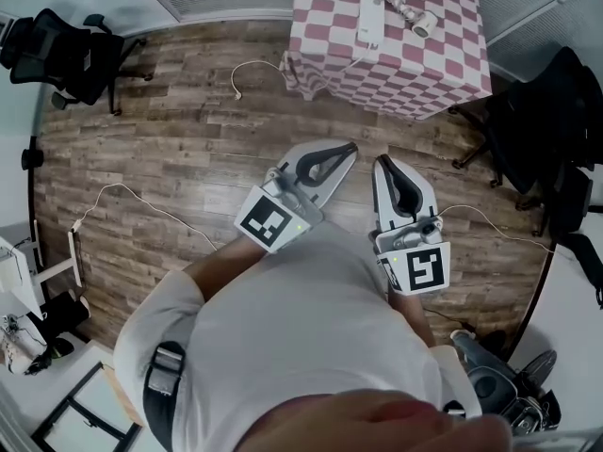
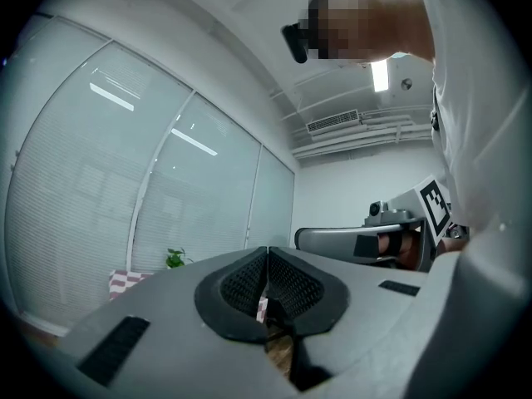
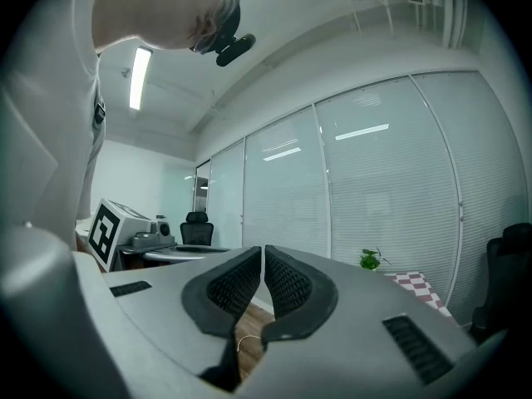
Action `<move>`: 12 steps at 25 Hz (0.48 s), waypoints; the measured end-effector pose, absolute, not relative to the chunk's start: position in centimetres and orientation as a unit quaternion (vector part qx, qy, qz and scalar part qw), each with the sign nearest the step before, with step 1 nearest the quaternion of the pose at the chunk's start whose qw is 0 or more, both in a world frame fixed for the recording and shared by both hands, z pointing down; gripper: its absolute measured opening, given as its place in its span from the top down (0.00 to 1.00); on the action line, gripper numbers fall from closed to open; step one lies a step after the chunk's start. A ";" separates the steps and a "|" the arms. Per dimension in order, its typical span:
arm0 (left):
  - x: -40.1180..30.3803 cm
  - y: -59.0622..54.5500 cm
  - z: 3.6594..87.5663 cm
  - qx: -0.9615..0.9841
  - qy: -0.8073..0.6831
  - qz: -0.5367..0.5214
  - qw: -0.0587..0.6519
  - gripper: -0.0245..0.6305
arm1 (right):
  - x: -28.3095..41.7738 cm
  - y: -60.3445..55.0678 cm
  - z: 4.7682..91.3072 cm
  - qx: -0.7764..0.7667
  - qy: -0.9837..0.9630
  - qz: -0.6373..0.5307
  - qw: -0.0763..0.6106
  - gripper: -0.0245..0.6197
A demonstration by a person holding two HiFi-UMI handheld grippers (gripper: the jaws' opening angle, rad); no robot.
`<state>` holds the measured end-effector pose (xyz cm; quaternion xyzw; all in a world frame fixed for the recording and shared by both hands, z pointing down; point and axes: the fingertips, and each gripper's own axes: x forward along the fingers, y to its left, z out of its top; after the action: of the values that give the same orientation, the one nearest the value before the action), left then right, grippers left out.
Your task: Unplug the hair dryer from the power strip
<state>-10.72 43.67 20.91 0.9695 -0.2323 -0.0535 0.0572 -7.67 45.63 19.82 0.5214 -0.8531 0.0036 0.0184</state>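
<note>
Head view looks down on the left tongs [image 1: 350, 149] and right tongs [image 1: 381, 164], side by side over the wooden floor [image 1: 170, 149], well short of the checkered counter [image 1: 452, 64] and pointing toward it. In each gripper view the tongs are pressed together with nothing between them. A white cable [image 1: 247, 68] lies on the floor just left of the counter. On the counter's far half lie the white power strip [image 1: 370, 22] and, just right of it, the hair dryer [image 1: 420, 23]; its plug is too small to make out.
</note>
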 end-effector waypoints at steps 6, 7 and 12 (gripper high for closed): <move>-11.1 37.4 21.0 0.974 -0.219 -0.044 0.046 0.91 | -8.5 39.0 20.0 0.526 -0.850 0.009 0.027 0.91; -11.1 36.4 21.1 0.974 -0.216 -0.041 0.045 0.91 | -8.6 37.9 20.1 0.527 -0.849 0.010 0.027 0.91; -11.3 31.5 21.5 0.977 -0.206 -0.034 0.050 0.91 | -8.8 33.1 20.2 0.533 -0.846 0.015 0.032 0.91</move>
<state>-11.31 31.54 21.46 0.9767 -0.2057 -0.0341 0.0503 -8.80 33.14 20.21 0.5325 -0.8457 0.0146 0.0316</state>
